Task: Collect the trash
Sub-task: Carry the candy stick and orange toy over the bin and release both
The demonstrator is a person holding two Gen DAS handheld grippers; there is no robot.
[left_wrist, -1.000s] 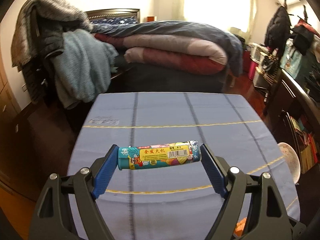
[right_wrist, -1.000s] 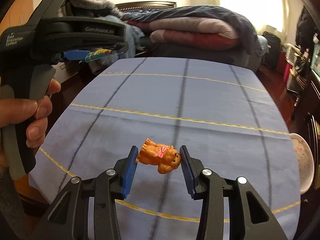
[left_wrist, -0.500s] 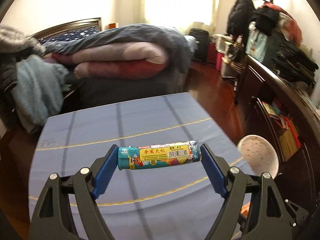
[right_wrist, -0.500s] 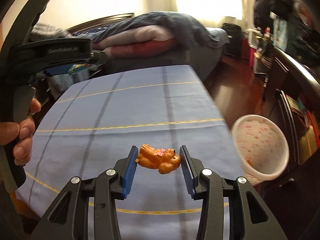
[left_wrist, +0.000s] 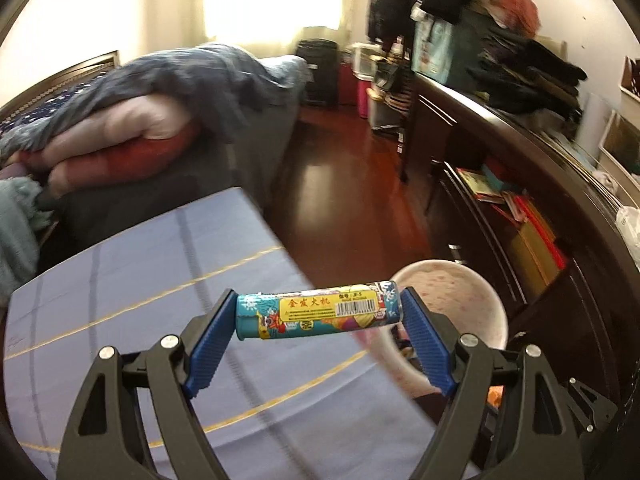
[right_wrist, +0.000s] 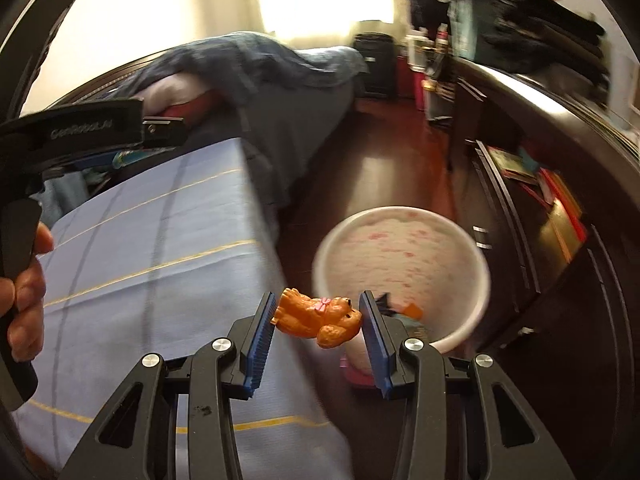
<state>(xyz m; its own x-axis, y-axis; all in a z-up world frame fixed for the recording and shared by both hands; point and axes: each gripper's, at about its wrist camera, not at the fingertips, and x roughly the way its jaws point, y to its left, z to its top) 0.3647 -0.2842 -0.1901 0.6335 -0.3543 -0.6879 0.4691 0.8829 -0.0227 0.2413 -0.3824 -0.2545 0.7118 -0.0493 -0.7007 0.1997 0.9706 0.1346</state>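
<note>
Left claw (left_wrist: 320, 316) pinches a tube (left_wrist: 318, 315) endwise, right claw (right_wrist: 318, 316) a toy dog (right_wrist: 320, 317), carried toward the bin (right_wrist: 476, 252), lower right, likely for dropping.

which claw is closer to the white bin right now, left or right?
Right. The right claw, holding the orange toy dog, sits at the white bin rim beside the table. The left claw, gripping the colourful tube, is over the table's edge, with the bin just past its right finger.
</note>
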